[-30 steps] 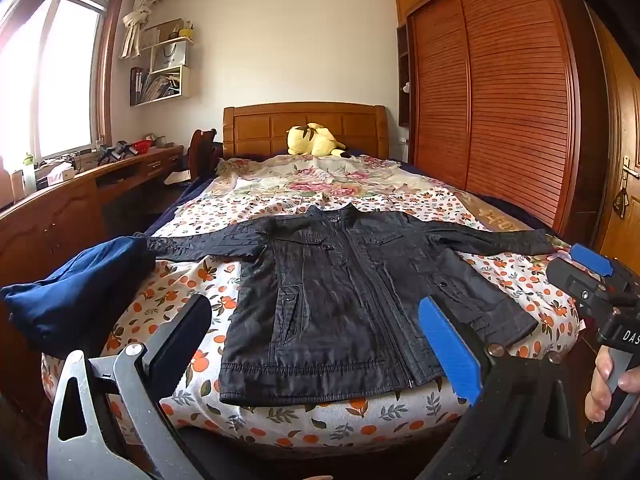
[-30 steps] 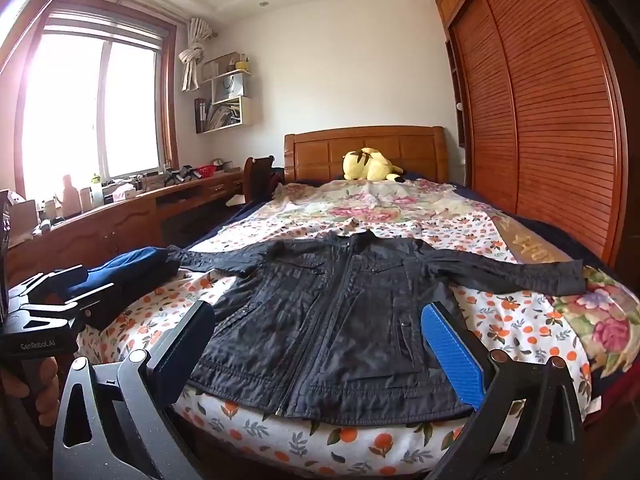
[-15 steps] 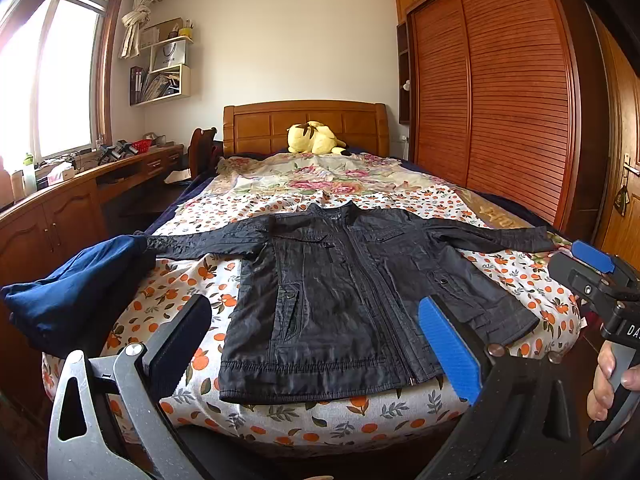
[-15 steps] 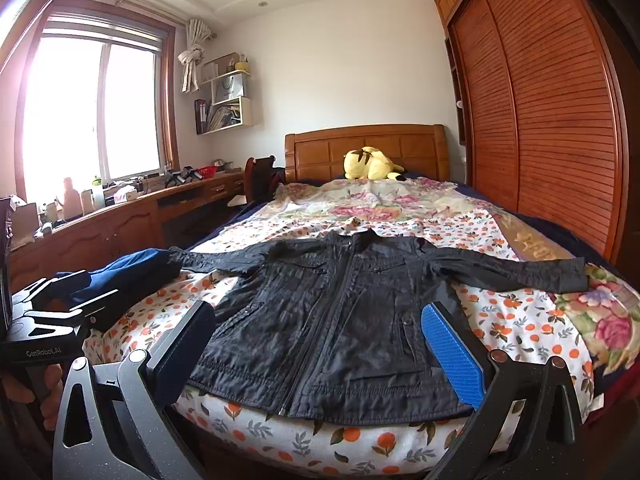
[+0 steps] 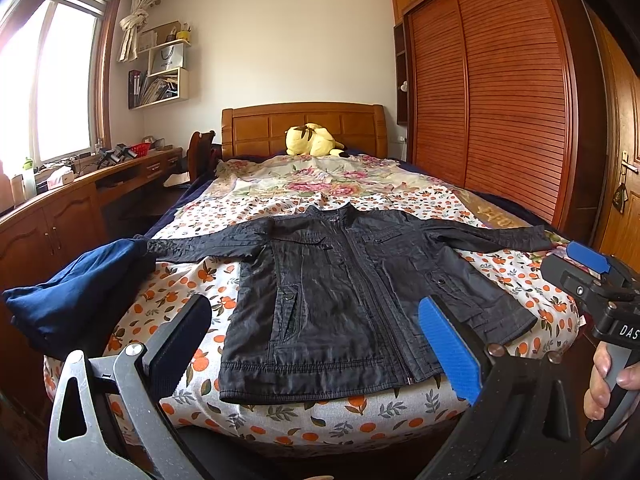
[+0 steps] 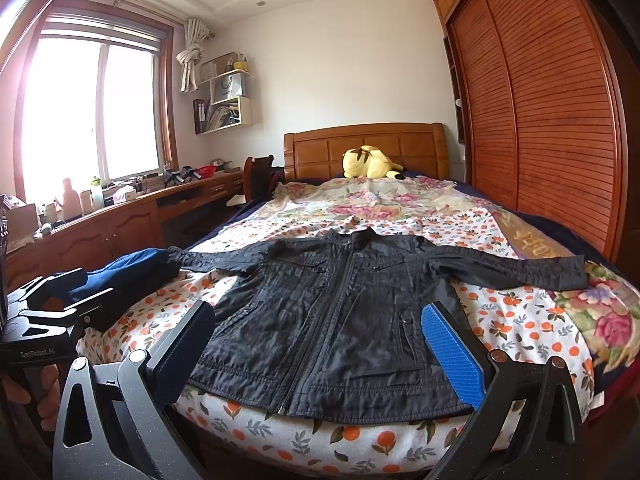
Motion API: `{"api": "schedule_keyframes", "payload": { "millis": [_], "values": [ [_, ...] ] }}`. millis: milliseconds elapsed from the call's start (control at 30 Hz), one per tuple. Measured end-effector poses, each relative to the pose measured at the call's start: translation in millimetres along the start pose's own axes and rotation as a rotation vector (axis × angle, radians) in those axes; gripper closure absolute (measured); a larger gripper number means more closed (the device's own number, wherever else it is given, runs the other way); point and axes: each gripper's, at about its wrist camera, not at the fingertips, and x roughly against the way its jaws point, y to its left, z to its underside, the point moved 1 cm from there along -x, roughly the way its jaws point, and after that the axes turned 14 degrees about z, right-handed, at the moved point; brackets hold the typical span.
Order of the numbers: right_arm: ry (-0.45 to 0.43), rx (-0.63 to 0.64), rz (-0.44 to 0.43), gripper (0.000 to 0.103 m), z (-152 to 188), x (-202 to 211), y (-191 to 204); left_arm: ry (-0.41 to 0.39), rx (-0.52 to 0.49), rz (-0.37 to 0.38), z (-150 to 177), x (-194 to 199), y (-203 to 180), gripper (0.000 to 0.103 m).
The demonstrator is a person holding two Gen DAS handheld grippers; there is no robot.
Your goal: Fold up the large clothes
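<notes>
Little displacement is recorded since the earlier frames: the right gripper (image 5: 576,276) has been shifted slightly within the left wrist view, and the black jacket (image 5: 352,304) has been left unmoved.

The jacket is laid flat, front up and zipped, on the foot end of the bed (image 5: 320,424), with both sleeves spread outward and the hem toward the cameras. The left gripper (image 5: 316,340) is held short of the bed with its jaws spread wide and nothing between them; the right gripper is likewise held apart and unloaded. A blue garment (image 5: 76,300) is seen beside the left sleeve cuff, possibly touching it. A yellow plush toy (image 6: 370,163) is positioned against the headboard (image 6: 320,152).
</notes>
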Motion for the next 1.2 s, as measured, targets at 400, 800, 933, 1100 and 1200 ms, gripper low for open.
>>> {"api": "schedule_keyframes", "payload": {
  "millis": [400, 800, 933, 1100, 1200],
  "values": [
    [-0.002, -0.001, 0.001, 0.000, 0, 1, -1, -0.010, -0.007, 0.000, -7, 10, -5, 0.000],
    [-0.002, -0.002, 0.001, 0.000, -1, 2, -1, -0.010, -0.008, -0.001, -7, 11, -6, 0.000],
    [-0.002, -0.002, 0.000, 0.000, -1, 2, -1, -0.008, -0.007, -0.001, -7, 12, -6, 0.000],
    [0.000, -0.004, -0.001, 0.000, -1, 2, -1, -0.008, -0.007, 0.000, -8, 14, -5, 0.000],
    [-0.001, -0.004, -0.001, 0.000, -1, 3, -2, -0.007, -0.008, -0.001, -8, 12, -6, 0.000]
  ]
}}
